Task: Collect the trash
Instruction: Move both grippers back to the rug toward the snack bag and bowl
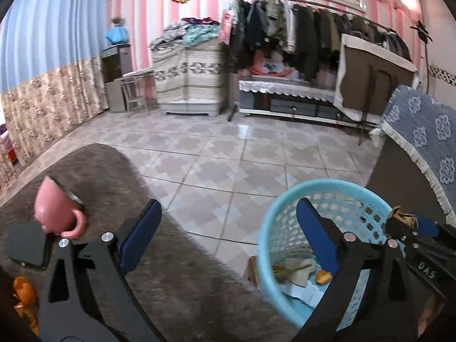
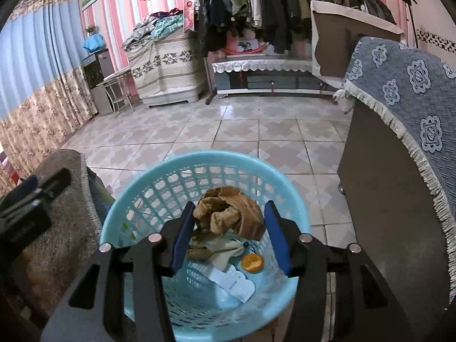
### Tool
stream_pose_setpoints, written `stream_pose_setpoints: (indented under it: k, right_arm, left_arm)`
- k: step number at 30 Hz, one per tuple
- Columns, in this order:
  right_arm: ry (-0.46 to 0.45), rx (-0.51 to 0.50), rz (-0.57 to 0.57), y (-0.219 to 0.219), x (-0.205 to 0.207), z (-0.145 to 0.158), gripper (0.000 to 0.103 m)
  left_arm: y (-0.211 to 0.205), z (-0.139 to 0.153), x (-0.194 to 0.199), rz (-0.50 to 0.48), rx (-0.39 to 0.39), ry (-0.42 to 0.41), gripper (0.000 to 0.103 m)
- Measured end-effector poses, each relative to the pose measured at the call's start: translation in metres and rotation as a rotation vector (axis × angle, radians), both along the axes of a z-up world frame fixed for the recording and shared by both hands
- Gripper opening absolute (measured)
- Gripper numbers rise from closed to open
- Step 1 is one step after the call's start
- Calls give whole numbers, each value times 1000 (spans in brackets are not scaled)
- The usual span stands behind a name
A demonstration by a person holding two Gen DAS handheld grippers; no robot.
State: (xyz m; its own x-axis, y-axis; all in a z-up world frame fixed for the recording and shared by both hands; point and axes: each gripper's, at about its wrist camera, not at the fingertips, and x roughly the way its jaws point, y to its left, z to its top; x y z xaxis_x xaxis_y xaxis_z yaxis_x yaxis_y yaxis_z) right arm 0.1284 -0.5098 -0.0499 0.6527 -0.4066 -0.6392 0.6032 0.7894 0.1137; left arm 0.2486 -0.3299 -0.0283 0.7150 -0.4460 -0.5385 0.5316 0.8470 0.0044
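Note:
A light blue plastic basket (image 2: pixel 148 199) stands on the tiled floor, holding an orange piece (image 2: pixel 251 262), a white paper slip (image 2: pixel 232 282) and beige wrappers (image 2: pixel 225 253). My right gripper (image 2: pixel 229 228) hangs over the basket's opening. A crumpled brown paper (image 2: pixel 228 213) sits between its blue pads, which touch it on both sides. In the left wrist view my left gripper (image 1: pixel 228 228) stands wide open with nothing between its fingers, over the edge of a brown fuzzy surface (image 1: pixel 176 279) and left of the basket (image 1: pixel 273 219). The right gripper (image 1: pixel 410 223) and its paper show at the right there.
A pink mug (image 1: pixel 54 211), a black phone (image 1: pixel 25 248) and an orange object (image 1: pixel 24 290) lie on the fuzzy surface at the left. A cabinet under a blue patterned cloth (image 2: pixel 404 85) stands right of the basket. Tiled floor (image 2: pixel 228 131) stretches to a clothes rack (image 2: pixel 270 5).

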Motion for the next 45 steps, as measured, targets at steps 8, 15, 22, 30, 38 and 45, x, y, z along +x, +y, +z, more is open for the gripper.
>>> stream_pose_setpoints:
  k: [8,15,22,30,38,45]
  right_arm:
    - [-13,-60,8,16,14,2,88]
    - [-46,-96,34,36,13,20,96]
    - [-77,-78,116,68,16,32,97]
    - [-112,-91,259,127,20,43,99]
    - [-87,-92,415,190,28,30,99]
    - [-79,-101,506,228,28,20,99]
  left_arm:
    - [41,13,-2,54,4,-23,94]
    - [99,25,-15,139,-40,-24,97]
    - [160,32,-33,238,-62,-29,97]
    - [238,41,-59,360,-70,-60,97]
    - [312,29,-84,465,-29,-27,97]
    - [371,-2,-103,567,5,36,97]
